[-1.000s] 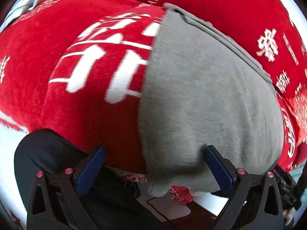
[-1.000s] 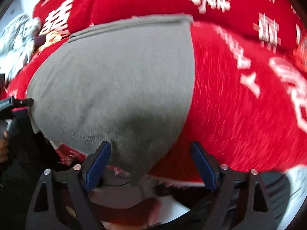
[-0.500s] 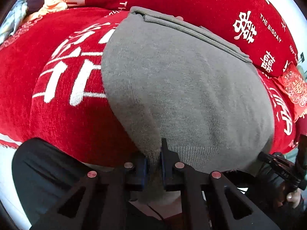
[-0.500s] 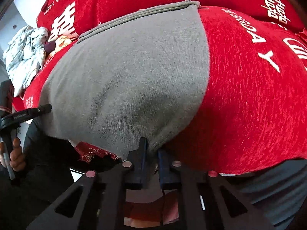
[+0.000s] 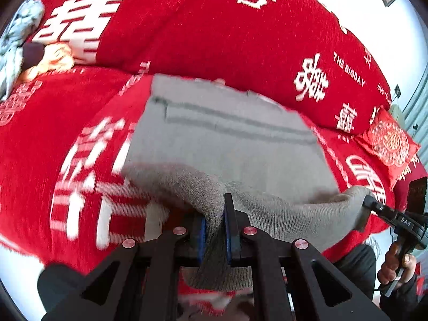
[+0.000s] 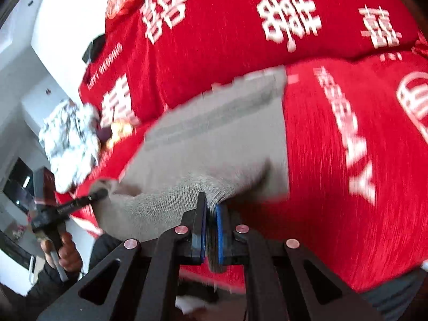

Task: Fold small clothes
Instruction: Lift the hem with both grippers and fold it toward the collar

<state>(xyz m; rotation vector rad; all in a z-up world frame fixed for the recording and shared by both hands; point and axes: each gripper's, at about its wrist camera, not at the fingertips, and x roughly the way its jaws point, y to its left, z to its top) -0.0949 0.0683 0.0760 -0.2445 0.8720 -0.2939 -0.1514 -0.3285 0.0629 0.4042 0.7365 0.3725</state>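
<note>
The grey knitted garment [image 5: 230,144] lies flat on the red sofa cover [image 5: 187,40] ahead of both hands, its near hem pinched tight in the closed jaws of the left gripper [image 5: 215,230] and right gripper [image 6: 211,230], so the far edge lies straight ahead for the fold.

left gripper [image 5: 214,230]: black frame | blue jaws | red screws | black sleeve [image 5: 401,294]

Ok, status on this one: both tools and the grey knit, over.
Left tool and right tool both shut on the grey knit, near hem raised off the red cover. Far half lies flat. Nothing in the way.
</note>
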